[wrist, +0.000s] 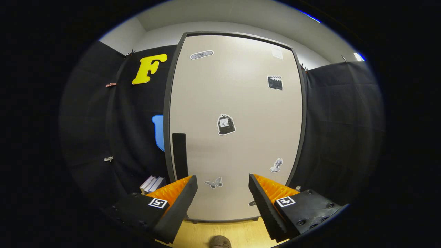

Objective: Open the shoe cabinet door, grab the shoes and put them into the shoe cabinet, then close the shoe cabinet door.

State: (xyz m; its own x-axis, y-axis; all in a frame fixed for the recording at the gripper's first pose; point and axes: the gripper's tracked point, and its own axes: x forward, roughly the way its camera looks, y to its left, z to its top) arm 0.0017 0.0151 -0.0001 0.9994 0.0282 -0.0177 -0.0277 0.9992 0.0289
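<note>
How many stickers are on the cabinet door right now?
7 on the cabinet door: two near the top, one upper right, one centre, one lower right, one between the open gripper's fingers, and one partly hidden by a finger; more may be hidden.

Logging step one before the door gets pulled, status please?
Gripper open, holding nothing. Cabinet door shut; its dark handle just beyond one finger. Nothing between fingers and door.

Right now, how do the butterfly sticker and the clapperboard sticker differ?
The butterfly sticker is pale grey, low on the cabinet door, just beyond the open gripper. The clapperboard sticker is black, rectangular, high near the door's other edge. Both lie flat on the shut door.
</note>
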